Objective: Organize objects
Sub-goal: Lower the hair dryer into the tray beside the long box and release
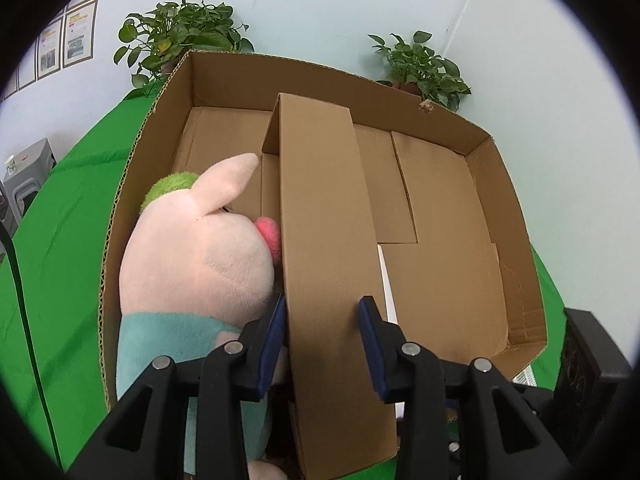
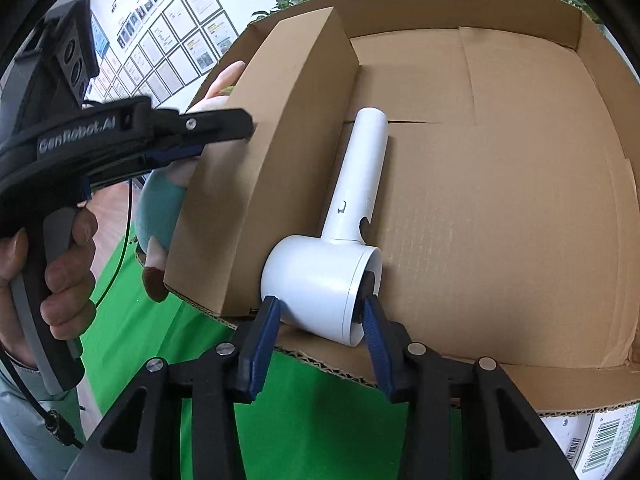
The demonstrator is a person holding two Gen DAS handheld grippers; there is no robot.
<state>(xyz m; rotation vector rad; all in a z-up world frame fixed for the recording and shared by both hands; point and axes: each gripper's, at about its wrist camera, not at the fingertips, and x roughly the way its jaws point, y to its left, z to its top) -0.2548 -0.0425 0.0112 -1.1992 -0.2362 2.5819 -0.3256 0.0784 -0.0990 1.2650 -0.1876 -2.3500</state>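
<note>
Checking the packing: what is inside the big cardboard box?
A cardboard divider, a white hair dryer to its right, and a plush pig to its left. The pig's lower body is hidden.

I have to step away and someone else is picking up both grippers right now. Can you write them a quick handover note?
Left gripper: closed on the upright cardboard divider, holding it in place in the big cardboard box.
Right gripper: its pads sit against the head of the white hair dryer, which lies on the box floor just right of the divider, handle pointing toward the far wall.
Plush pig: in the compartment left of the divider, pressed against it.
Done: pig and dryer are both in the box, on separate sides.
Left: release the dryer, let go of the divider, check it stands by itself.
</note>
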